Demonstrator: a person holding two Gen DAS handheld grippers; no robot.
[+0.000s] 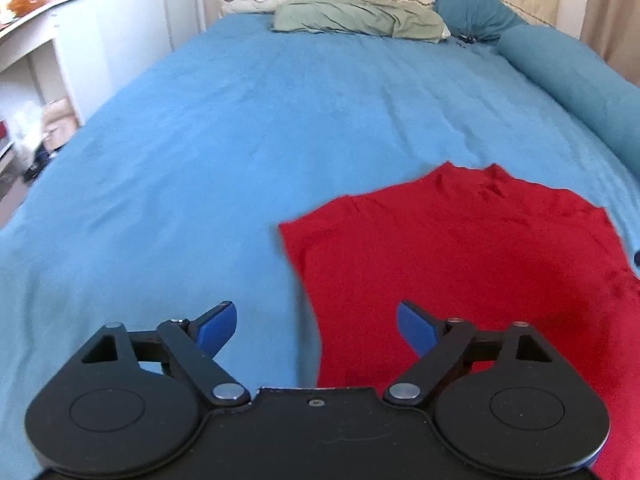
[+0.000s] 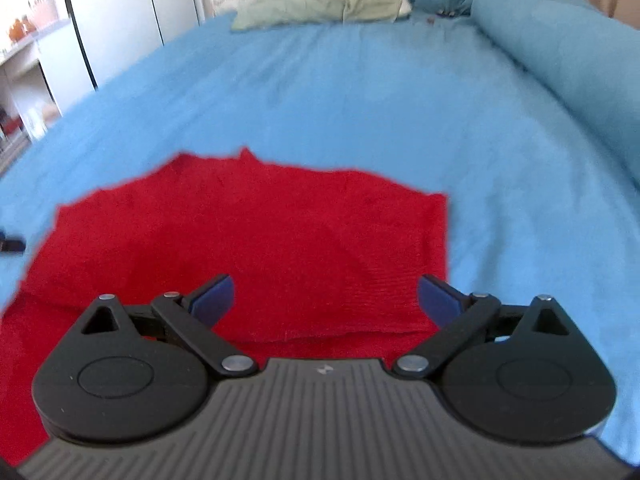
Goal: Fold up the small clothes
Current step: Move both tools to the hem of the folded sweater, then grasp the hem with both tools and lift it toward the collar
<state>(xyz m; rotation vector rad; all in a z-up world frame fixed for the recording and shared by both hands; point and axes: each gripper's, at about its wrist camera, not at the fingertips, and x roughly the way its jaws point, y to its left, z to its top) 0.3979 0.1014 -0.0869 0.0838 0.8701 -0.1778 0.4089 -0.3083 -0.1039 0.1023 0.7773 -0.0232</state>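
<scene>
Red garment lies on the blue bedsheet ahead of both empty grippers, left gripper and right gripper spread apart.

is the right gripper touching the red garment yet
Cannot tell. In the right wrist view the right gripper hangs open over the red garment, nothing between its fingers, but the height above the cloth is not readable.

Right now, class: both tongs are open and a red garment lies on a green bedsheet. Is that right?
Not quite. The bedsheet is blue, as both wrist views show; only a pillow at the head is green. The left tongs and right tongs are open above the red garment.
</scene>
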